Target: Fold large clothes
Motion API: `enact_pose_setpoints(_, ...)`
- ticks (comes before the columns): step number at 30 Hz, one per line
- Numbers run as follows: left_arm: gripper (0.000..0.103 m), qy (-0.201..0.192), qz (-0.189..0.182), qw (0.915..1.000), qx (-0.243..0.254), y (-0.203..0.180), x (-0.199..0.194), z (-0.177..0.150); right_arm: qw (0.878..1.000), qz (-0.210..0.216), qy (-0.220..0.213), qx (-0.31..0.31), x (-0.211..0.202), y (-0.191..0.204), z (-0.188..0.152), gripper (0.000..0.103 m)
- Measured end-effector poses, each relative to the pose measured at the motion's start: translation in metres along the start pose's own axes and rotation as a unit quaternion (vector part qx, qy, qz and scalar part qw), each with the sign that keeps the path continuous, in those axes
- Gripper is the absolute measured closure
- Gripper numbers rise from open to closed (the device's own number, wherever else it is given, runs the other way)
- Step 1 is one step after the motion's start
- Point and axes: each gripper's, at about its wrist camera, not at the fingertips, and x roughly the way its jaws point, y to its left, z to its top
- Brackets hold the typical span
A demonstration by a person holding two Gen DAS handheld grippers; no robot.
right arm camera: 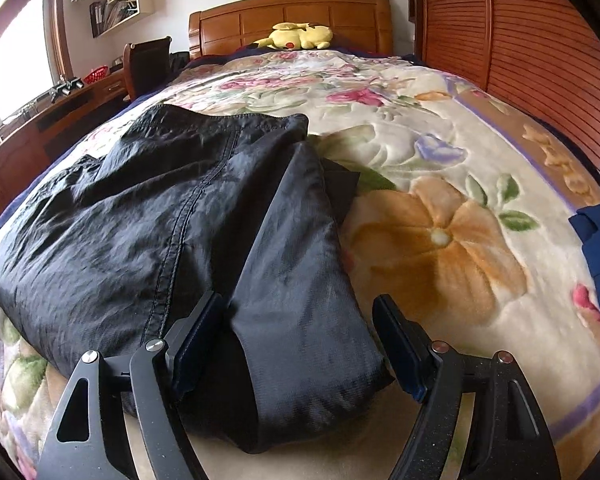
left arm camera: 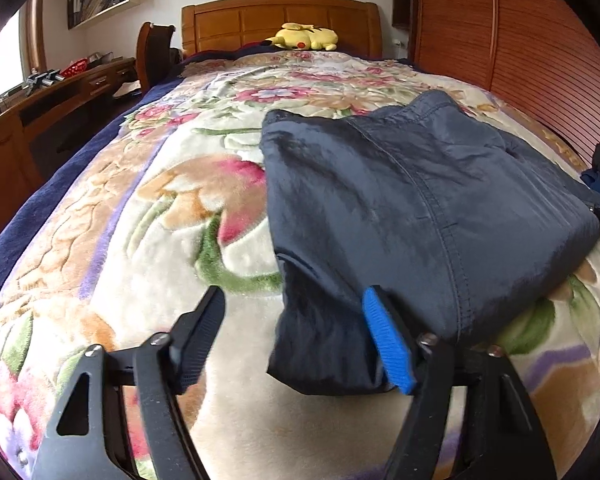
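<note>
Dark nylon garment [left arm camera: 412,208] lies folded on floral blanket [left arm camera: 120,208], near bed foot. Left gripper [left arm camera: 296,344] wide, near corner between fingers — not clamped. Right gripper [right arm camera: 300,344] wide over other corner. Likely next: close both, fold forward.

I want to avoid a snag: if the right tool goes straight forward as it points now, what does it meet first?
Probably the dark folded garment: its near flap already lies between the open fingers of the right tool. Depth is unclear.
</note>
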Motion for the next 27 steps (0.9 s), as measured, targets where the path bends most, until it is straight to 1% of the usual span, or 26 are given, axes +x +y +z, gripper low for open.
enact_pose_setpoints(3,0.049,0.002,-0.004,1.0000,0.008,-0.003,0.000,-0.001,1.000,0.007,0.013,0.000,0.006,-0.001,0.001,0.025)
enact_pose_setpoints(6,0.063,0.009,-0.017,0.9996,0.022,-0.008,0.001,-0.001,1.000,0.011,0.023,-0.003,0.011,-0.002,0.003,0.025)
enact_pose_setpoints(8,0.071,0.014,-0.013,0.9993,0.031,-0.012,0.001,-0.001,1.000,0.011,0.029,-0.006,0.014,-0.001,0.004,0.025)
enact_pose_setpoints(10,0.084,0.014,-0.006,0.9993,0.033,-0.013,0.000,-0.001,0.999,0.019,0.034,-0.008,0.017,0.000,0.005,0.029)
enact_pose_setpoints(11,0.087,0.014,-0.005,0.9994,0.030,-0.013,-0.001,-0.001,0.999,0.026,0.036,-0.009,0.017,0.000,0.005,0.034)
enact_pose_setpoints(12,0.092,0.014,-0.003,0.9996,0.023,-0.013,-0.003,-0.001,0.999,0.039,0.036,-0.011,0.017,0.000,0.005,0.045)
enact_pose_setpoints(13,0.095,0.012,-0.003,0.9997,0.020,-0.013,-0.006,-0.001,0.998,0.052,0.033,-0.015,0.015,0.002,0.005,0.052)
enact_pose_setpoints(14,0.096,0.008,-0.001,0.9998,0.020,-0.014,-0.009,-0.002,0.998,0.051,0.025,-0.024,0.013,0.005,0.004,0.060)
enact_pose_setpoints(15,0.097,0.000,0.003,0.9998,0.021,-0.017,-0.014,-0.002,0.998,0.046,0.023,-0.033,0.010,0.007,0.003,0.066)
enact_pose_setpoints(16,0.098,-0.006,0.004,0.9997,0.021,-0.018,-0.017,-0.002,0.998,0.041,0.021,-0.041,0.008,0.011,0.003,0.069)
enact_pose_setpoints(17,0.098,-0.016,0.005,0.9997,0.020,-0.019,-0.023,-0.002,0.998,0.037,0.017,-0.045,0.005,0.012,0.004,0.076)
enact_pose_setpoints(18,0.098,-0.024,0.006,0.9995,0.017,-0.020,-0.028,-0.002,0.998,0.034,0.013,-0.045,0.002,0.013,0.004,0.080)
enact_pose_setpoints(19,0.098,-0.032,0.004,0.9994,0.014,-0.021,-0.034,-0.001,0.998,0.035,0.009,-0.043,-0.002,0.012,0.004,0.082)
enact_pose_setpoints(21,0.098,-0.031,-0.009,0.9994,0.014,-0.025,-0.044,-0.002,0.998,0.040,-0.003,-0.040,-0.012,0.010,0.000,0.085)
enact_pose_setpoints(24,0.098,-0.039,-0.012,0.9989,0.021,-0.030,-0.058,-0.003,0.998,0.037,-0.009,-0.055,-0.028,0.014,-0.007,0.087)
enact_pose_setpoints(27,0.098,-0.051,-0.021,0.9983,0.018,-0.031,-0.080,-0.006,0.997,0.039,-0.022,-0.068,-0.053,0.015,-0.013,0.089)
